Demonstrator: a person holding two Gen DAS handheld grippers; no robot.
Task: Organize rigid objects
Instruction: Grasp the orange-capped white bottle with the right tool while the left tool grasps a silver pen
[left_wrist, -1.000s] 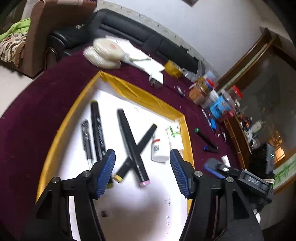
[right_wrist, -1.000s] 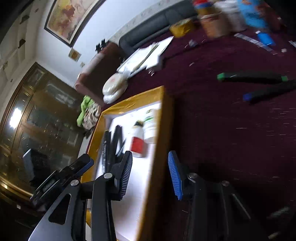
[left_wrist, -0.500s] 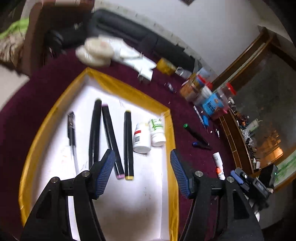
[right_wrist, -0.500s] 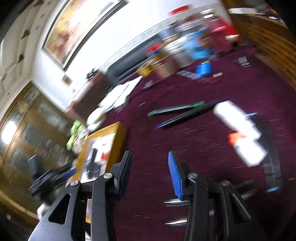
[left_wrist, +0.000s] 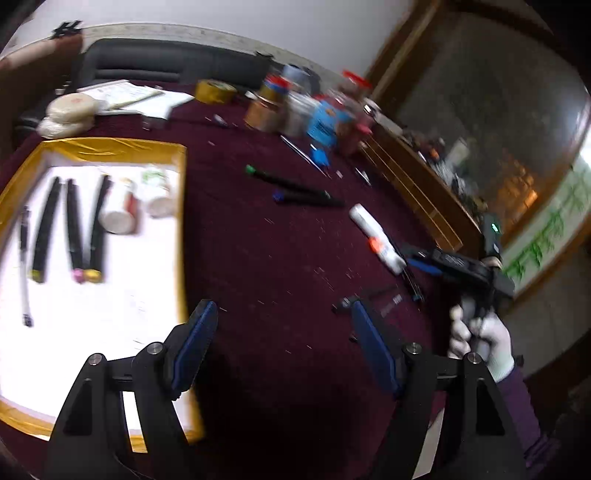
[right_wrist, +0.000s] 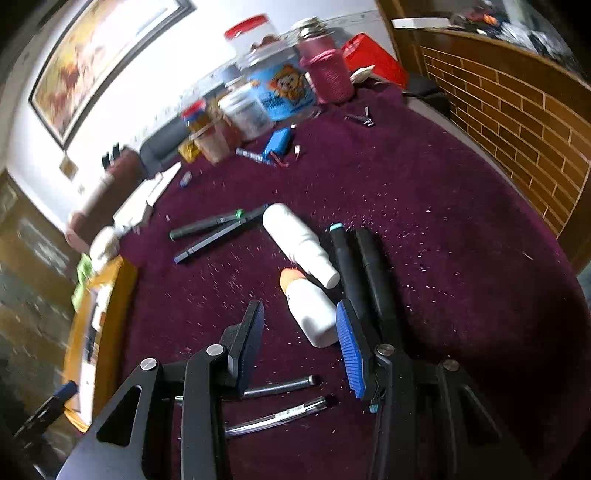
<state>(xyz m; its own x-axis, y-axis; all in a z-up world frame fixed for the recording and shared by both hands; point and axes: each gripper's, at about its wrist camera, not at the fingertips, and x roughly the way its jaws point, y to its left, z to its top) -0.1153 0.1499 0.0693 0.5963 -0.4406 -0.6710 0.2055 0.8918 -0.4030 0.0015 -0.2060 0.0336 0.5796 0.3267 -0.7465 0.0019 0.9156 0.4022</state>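
Observation:
A gold-rimmed tray (left_wrist: 181, 221) at the left holds three black markers (left_wrist: 75, 225), a pen (left_wrist: 24, 258) and two white bottles (left_wrist: 118, 210). My left gripper (left_wrist: 282, 314) hangs over the maroon cloth just right of the tray, its jaws opening with nothing between them. My right gripper (right_wrist: 301, 343) is open above a white bottle with an orange cap (right_wrist: 306, 310), which lies just ahead of its fingertips, untouched. A second white bottle (right_wrist: 299, 240), two black markers (right_wrist: 369, 269), a green-capped marker (right_wrist: 207, 225) and a blue-tipped marker (right_wrist: 221, 236) lie nearby.
Two pens (right_wrist: 277, 410) lie under the right gripper. Jars and a blue packet (right_wrist: 280, 88) crowd the table's far side, with a tape roll (left_wrist: 216, 90) and papers (left_wrist: 129, 98). A gloved hand (left_wrist: 484, 343) holds the right gripper at the table's right edge.
The left gripper has swung from above the tray to the cloth on its right, and its jaws stand wider. The right gripper moved from the tray's edge to the loose bottles and markers.

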